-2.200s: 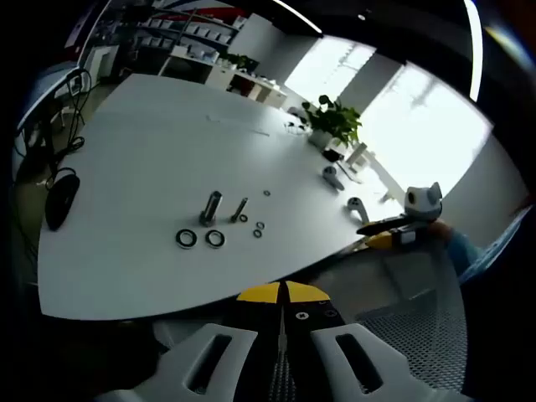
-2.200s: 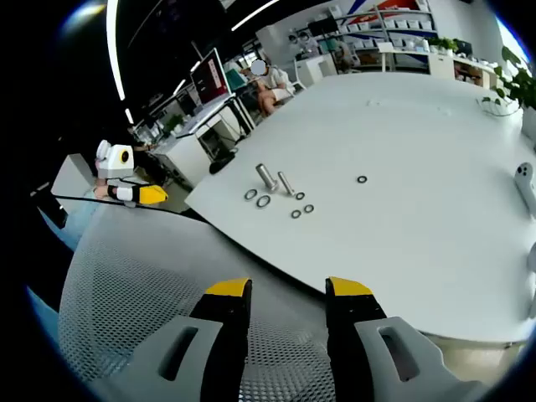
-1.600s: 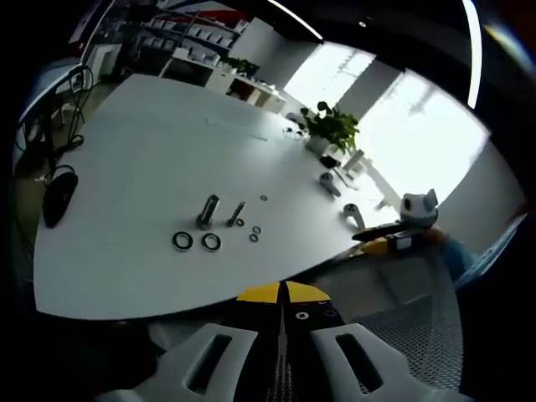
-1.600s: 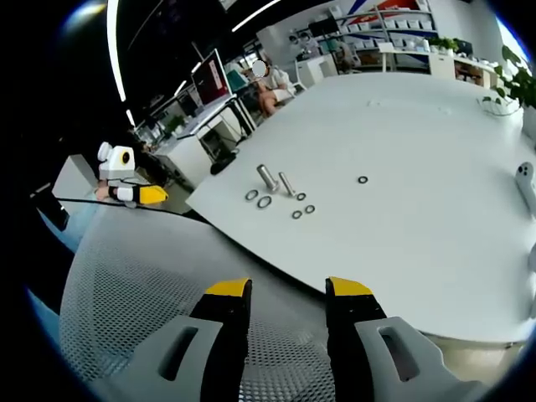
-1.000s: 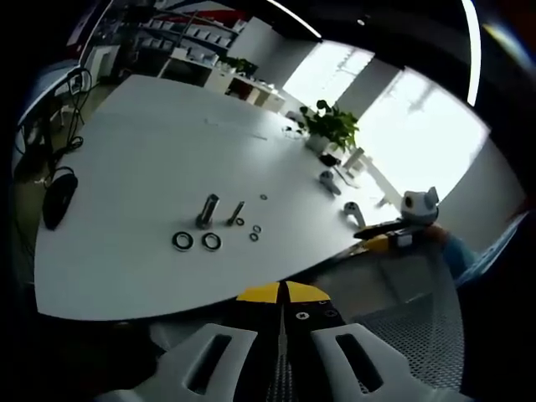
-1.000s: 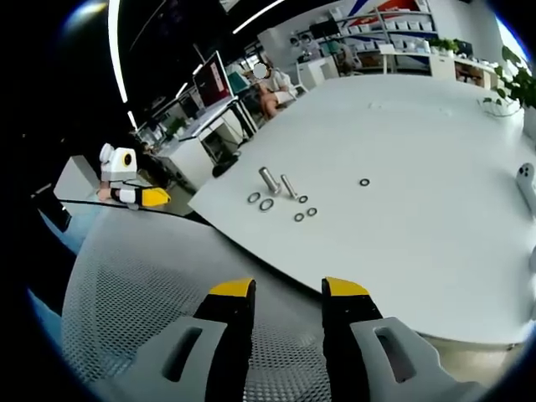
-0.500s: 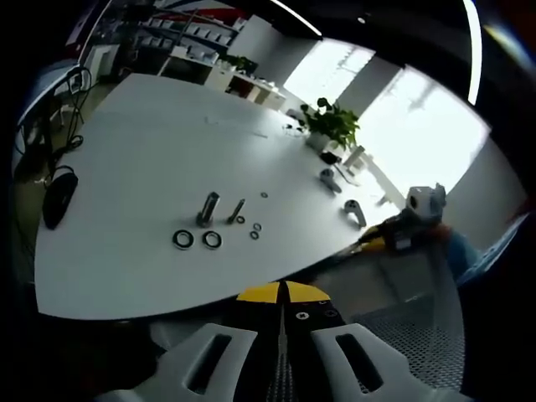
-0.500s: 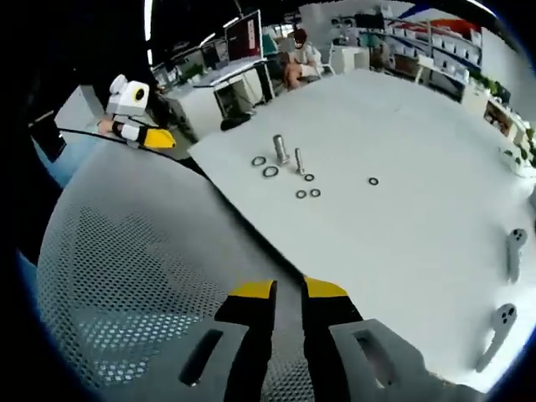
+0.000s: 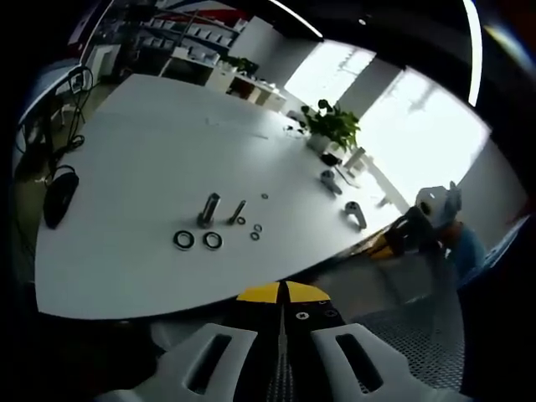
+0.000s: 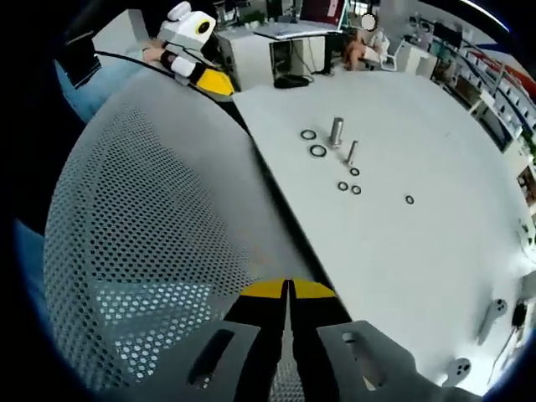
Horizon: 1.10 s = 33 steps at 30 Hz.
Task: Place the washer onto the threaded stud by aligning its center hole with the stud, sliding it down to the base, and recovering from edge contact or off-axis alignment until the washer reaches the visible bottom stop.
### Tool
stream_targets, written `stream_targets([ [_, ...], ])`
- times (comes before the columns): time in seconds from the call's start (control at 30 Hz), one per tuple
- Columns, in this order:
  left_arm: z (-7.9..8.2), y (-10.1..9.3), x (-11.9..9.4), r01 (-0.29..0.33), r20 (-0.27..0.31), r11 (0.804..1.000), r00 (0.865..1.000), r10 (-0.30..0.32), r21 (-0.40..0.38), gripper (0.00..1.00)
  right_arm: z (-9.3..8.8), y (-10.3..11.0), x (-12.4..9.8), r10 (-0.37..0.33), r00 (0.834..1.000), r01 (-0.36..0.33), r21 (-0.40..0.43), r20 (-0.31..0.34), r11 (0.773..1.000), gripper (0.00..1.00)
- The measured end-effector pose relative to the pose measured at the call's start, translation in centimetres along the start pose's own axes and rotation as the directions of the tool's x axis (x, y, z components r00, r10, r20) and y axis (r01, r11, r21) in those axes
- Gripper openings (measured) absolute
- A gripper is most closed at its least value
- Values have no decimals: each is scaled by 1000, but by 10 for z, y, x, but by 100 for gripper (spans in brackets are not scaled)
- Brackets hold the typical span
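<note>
On the white table two threaded studs stand upright: a thick one and a thin one. Two large washers lie in front of them, and several small washers lie beside the thin stud. My left gripper is shut on nothing, well back from the table edge. In the right gripper view the thick stud, thin stud and a large washer sit far off. My right gripper is shut and empty above a mesh chair back.
A potted plant and grey handles sit at the table's far side. A black cable and puck lie at its left end. The right gripper shows beyond the table's near edge, the left gripper past the chair.
My right gripper's jaws have gone from open to shut, and its view has swung over the chair back. The left gripper has stayed shut and still.
</note>
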State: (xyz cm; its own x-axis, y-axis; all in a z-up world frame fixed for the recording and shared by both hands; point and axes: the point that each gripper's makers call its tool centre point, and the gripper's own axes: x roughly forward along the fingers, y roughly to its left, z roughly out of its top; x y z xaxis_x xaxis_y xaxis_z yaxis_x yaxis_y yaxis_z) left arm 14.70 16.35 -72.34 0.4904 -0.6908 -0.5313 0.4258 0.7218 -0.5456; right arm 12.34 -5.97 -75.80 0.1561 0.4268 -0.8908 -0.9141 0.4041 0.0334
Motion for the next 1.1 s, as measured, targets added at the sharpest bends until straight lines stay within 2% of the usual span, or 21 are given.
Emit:
stream_targets([
  [0.07, -1, -1, 1, 0, -9, 1000, 1000, 0, 14, 0, -1, -5, 2, -46, 999, 46, -25, -3, 999, 3],
  [0.13, 0, -1, 1, 3, -15, 1000, 1000, -2, 25, 0, -2, -3, 5, -52, 999, 52, -43, -1, 998, 3],
  [0.2, 5, -5, 2, 17, 2, 998, 1000, -17, 62, 0, -2, -8, 5, -75, 997, 75, -33, 7, 997, 3],
  [0.27, 7, -5, 2, 11, -7, 994, 1000, -10, 111, 0, 1, -14, 5, -100, 995, 101, -36, 31, 994, 3],
  [0.33, 6, -5, 2, 8, -31, 986, 1000, -2, 168, 0, 5, -16, 4, -104, 993, 107, -46, 62, 993, 3],
  [0.4, 6, -7, 4, 18, -44, 973, 999, -8, 230, 0, 4, -17, 6, -105, 993, 108, -53, 58, 993, 3],
  [0.47, 8, -6, 4, 22, -63, 968, 998, -6, 252, 0, 3, -21, 5, -125, 991, 128, -60, 53, 990, 3],
  [0.53, 12, 3, 3, -13, -68, 960, 997, 33, 280, 0, 7, -22, 4, -136, 988, 141, -69, 72, 988, 3],
  [0.6, 13, 8, 2, -4, -104, 953, 994, 37, 304, 0, 7, -23, 4, -138, 988, 144, -72, 72, 987, 3],
  [0.73, 23, 26, 1, -25, -141, 908, 986, 92, 418, 1, 7, -24, 4, -145, 987, 151, -81, 71, 985, 3],
  [0.8, 26, 30, 3, -29, -149, 910, 984, 99, 415, 8, 8, -25, 4, -150, 986, 156, -83, 74, 984, 3],
  [0.9, 29, 36, 7, -26, -172, 891, 978, 116, 453, 11, 9, -26, 3, -155, 985, 162, -82, 81, 983, 3],
  [0.93, 31, 41, 8, -31, -174, 870, 976, 134, 492, 14, 8, -27, 3, -158, 984, 165, -84, 78, 983, 3],
  [0.97, 31, 44, 11, -29, -178, 841, 973, 148, 540, 16, 8, -27, 3, -163, 984, 169, -84, 77, 982, 3],
  [1.0, 30, 45, 13, -20, -189, 826, 970, 152, 563, 16, 8, -29, 3, -170, 982, 176, -81, 77, 981, 3],
  [1.03, 30, 48, 15, -22, -195, 815, 967, 165, 579, 17, 7, -29, 3, -173, 982, 179, -85, 70, 980, 3],
  [1.1, 30, 51, 21, -23, -206, 816, 963, 173, 577, 21, 7, -29, 3, -168, 983, 174, -89, 71, 981, 3],
])
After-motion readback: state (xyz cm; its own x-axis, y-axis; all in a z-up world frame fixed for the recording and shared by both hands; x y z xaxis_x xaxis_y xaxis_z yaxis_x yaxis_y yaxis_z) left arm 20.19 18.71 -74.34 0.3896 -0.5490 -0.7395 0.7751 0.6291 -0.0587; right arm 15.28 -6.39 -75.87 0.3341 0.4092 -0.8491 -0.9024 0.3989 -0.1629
